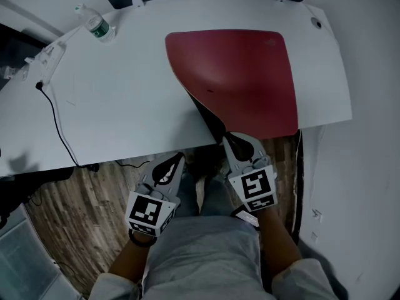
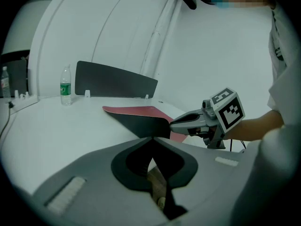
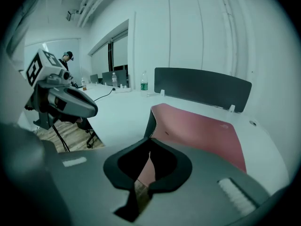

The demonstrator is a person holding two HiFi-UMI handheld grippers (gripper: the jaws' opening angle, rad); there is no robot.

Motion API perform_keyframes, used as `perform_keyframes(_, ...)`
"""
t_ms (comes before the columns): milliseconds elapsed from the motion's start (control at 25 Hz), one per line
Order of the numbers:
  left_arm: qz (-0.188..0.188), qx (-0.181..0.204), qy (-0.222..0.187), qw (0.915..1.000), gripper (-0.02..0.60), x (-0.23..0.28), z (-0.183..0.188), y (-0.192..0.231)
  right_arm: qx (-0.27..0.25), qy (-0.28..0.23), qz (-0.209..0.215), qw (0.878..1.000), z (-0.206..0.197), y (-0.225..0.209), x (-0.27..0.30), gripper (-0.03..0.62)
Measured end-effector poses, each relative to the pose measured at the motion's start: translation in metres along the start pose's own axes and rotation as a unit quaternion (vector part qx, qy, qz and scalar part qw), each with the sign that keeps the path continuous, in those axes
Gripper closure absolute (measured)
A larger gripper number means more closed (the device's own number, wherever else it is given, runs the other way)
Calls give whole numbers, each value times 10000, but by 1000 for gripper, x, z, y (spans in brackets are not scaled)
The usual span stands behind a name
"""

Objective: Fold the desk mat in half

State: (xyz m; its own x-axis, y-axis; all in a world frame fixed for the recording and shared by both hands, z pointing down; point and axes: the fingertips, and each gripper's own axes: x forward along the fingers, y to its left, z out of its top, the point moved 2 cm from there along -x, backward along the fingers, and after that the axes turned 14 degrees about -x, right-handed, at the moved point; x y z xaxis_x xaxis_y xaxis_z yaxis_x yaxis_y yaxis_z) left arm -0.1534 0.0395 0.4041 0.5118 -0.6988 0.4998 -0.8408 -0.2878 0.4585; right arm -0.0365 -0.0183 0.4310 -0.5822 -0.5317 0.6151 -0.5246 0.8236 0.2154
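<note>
A dark red desk mat [image 1: 244, 80] lies on the right half of the white desk [image 1: 125, 99]. Its near left corner is raised and curled, so the black underside [image 1: 209, 114] shows. My right gripper [image 1: 230, 137] is at the desk's front edge, shut on that corner. In the right gripper view the mat [image 3: 202, 126] rises straight from the closed jaws [image 3: 150, 141]. My left gripper [image 1: 179, 158] hangs just off the desk's front edge over the floor, shut with nothing in it and apart from the mat. In the left gripper view the lifted mat [image 2: 141, 121] lies just beyond its tips [image 2: 151, 139].
A water bottle [image 1: 97, 27] stands at the desk's back left, near a power strip [image 1: 47, 58] with a black cable [image 1: 56, 120]. A dark divider panel [image 3: 202, 86] runs along the back edge. Wooden floor [image 1: 81, 211] and the person's legs lie below the desk.
</note>
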Motion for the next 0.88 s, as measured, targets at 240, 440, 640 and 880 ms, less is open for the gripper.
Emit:
perform_keyframes(240, -76, 104, 41, 9999, 563, 31, 6, -35, 1158, -420, 93, 9923, -19, -35, -20, 579)
perform_keyframes(440, -109, 154, 101, 9998, 563, 54, 6, -62, 1367, -494, -7, 9894, -39, -61, -37, 579)
perform_keyframes(640, -126, 193, 121, 9997, 563, 74, 6, -85, 1468, -454, -82, 9881, -65, -85, -51, 579)
perform_keyframes(880, -168, 238, 154, 9995, 563, 96, 4, -109, 1582, -308, -178, 9868, -99, -107, -63, 579)
